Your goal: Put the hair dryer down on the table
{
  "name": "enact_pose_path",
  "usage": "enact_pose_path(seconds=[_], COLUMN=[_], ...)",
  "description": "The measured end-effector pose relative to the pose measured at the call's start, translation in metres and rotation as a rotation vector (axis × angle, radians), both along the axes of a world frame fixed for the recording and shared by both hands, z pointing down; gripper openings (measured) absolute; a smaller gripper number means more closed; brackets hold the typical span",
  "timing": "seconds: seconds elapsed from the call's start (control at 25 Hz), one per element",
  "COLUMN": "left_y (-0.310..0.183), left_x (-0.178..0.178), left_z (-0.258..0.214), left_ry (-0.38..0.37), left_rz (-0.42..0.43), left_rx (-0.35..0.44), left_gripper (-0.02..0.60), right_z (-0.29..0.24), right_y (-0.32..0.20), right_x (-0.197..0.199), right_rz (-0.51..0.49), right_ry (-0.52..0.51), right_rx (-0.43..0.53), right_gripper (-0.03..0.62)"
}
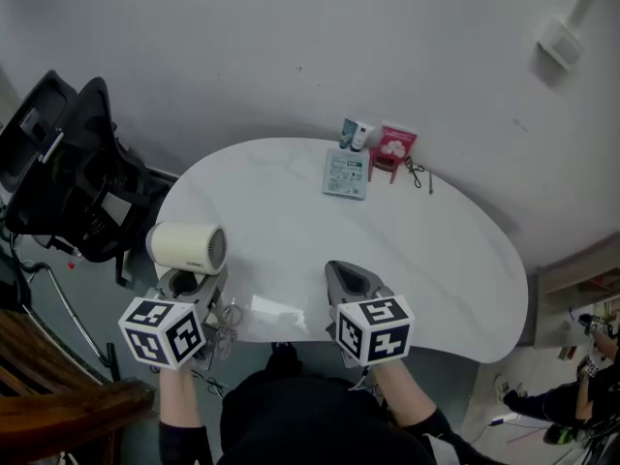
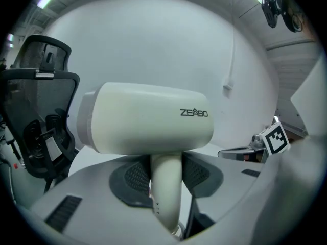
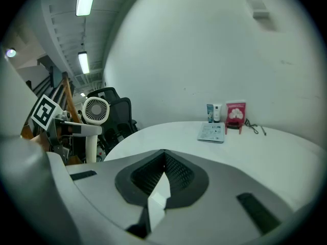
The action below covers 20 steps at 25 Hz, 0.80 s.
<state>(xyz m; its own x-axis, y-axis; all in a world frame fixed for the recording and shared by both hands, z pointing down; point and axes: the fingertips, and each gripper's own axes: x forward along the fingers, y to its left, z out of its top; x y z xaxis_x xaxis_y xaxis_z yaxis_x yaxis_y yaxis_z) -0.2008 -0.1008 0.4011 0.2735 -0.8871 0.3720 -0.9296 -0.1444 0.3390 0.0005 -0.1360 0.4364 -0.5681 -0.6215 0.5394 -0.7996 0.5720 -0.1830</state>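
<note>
A cream hair dryer (image 1: 186,247) is held upright above the left edge of the white table (image 1: 436,250). My left gripper (image 1: 184,284) is shut on its handle (image 2: 166,193), with the barrel (image 2: 145,119) lying sideways above the jaws. The dryer's cord (image 1: 228,323) hangs down beside that gripper. My right gripper (image 1: 341,271) is over the table's front edge, its jaws closed together with nothing between them. From the right gripper view the dryer (image 3: 95,111) shows its round grille, off to the left of the table.
At the table's far side lie a pale leaflet (image 1: 346,173), two small tubes (image 1: 356,134), a red card stand (image 1: 395,148) and a thin black item (image 1: 417,174). A black office chair (image 1: 68,172) stands left of the table, with wooden furniture (image 1: 48,395) at the lower left.
</note>
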Motion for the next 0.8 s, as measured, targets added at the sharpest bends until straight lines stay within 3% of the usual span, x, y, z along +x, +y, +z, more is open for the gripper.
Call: enact_pose_path(seconds=[0.36,0.8], left_y=[-0.040,-0.072], left_x=[0.028,0.052], left_z=[0.029,0.068], left_ry=[-0.002,-0.024], left_rz=[0.136,0.241], left_rx=[-0.102,-0.227], left_gripper=[0.158,0.158], right_z=[0.012,0.025], right_y=[-0.019,-0.035], right_x=[0.013,0.024], right_rz=[0.076,0.147], right_ry=[0.014,0.026], right_rx=[-0.036,-0.079], right_gripper=[0.002,0.002])
